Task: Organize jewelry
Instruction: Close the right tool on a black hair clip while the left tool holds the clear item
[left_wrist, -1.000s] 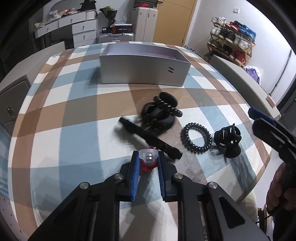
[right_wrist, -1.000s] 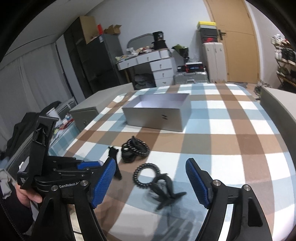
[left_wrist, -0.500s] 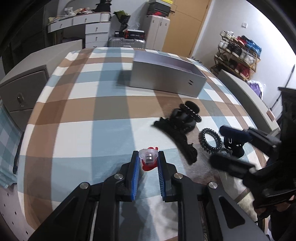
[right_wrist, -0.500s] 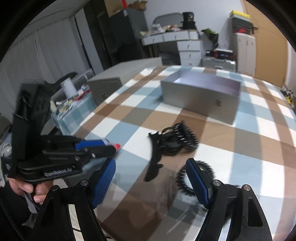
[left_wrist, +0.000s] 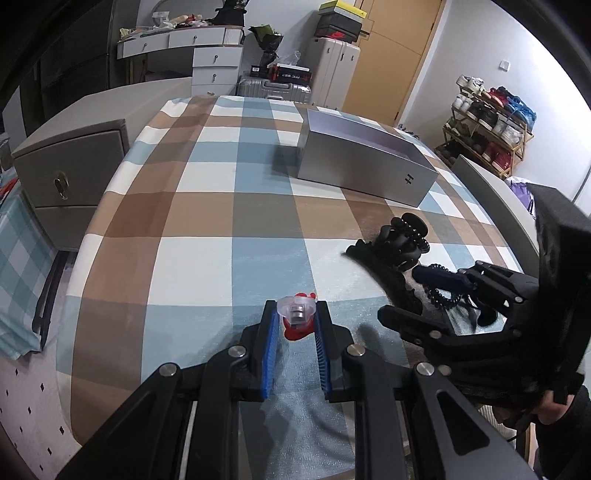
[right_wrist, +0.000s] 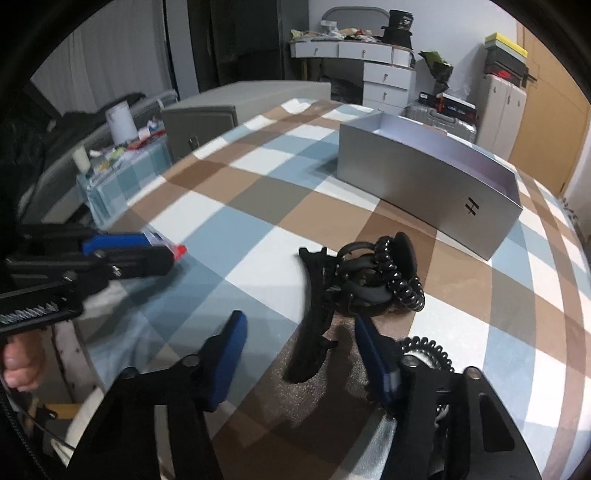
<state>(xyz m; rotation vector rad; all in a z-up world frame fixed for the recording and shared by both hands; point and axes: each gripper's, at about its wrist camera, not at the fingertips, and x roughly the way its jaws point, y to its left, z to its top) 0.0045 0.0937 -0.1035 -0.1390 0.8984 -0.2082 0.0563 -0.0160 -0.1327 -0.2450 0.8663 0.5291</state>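
Since a second ago the right gripper (right_wrist: 299, 354) has swung in low over the hair stuff and its jaws have just been closing in, with the long black barrette (right_wrist: 314, 317) sitting between the blue pads but not pinched yet as far as I can see, so it counts as released. Left gripper (left_wrist: 295, 325) is clenched tight on one small red-and-clear clip (left_wrist: 297, 314), held just above the checked tablecloth (left_wrist: 207, 229) near its front edge. Count-wise: one long barrette, one black claw clip (right_wrist: 369, 273) with a coil hair tie (right_wrist: 400, 284) wrapped over it, and a second coil hair tie (right_wrist: 424, 350) right by the right gripper's right finger. One silver open box (right_wrist: 424, 173) sits toward the far right part of the table, nothing visible in it from here. Only writing I can make out is a little black mark on the box front (left_wrist: 409, 179), looks like an H-ish logo, can't read it as a brand. Left wrist view shows the right gripper from the side (left_wrist: 443, 295) covering most of the second coil tie, and something dark behind it that I can't identify. Right wrist view shows the left gripper off at the left edge (right_wrist: 162, 251), plus a hand (right_wrist: 20, 365) on its grip.
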